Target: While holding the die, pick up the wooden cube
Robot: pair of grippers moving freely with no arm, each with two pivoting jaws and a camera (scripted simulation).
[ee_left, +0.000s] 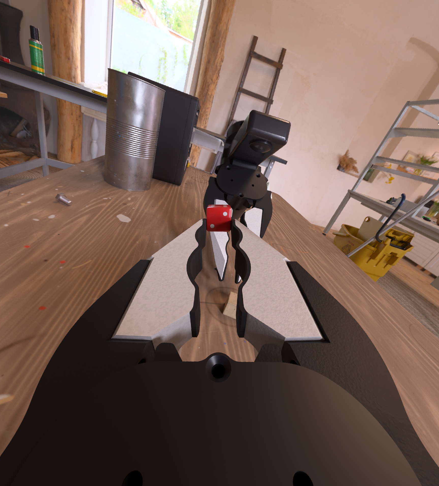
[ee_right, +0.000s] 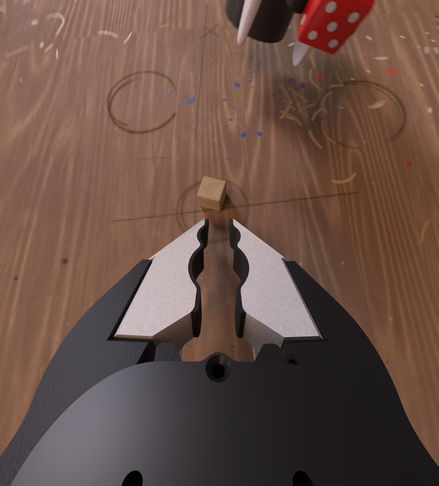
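My left gripper is shut on the red die, held at its fingertips above the wooden table. The small wooden cube sits on the table inside a drawn ring; in the left wrist view it shows partly hidden between my left fingers. My right gripper is empty, its jaws a narrow gap apart, with its tips just short of the cube. In the left wrist view the right gripper points down at the table beyond the die. The die and a left finger show at the top of the right wrist view.
A tall metal can and a black box stand at the table's far side, and a bolt lies to the left. The table edge runs along the right, with a yellow mop bucket and a metal shelf beyond.
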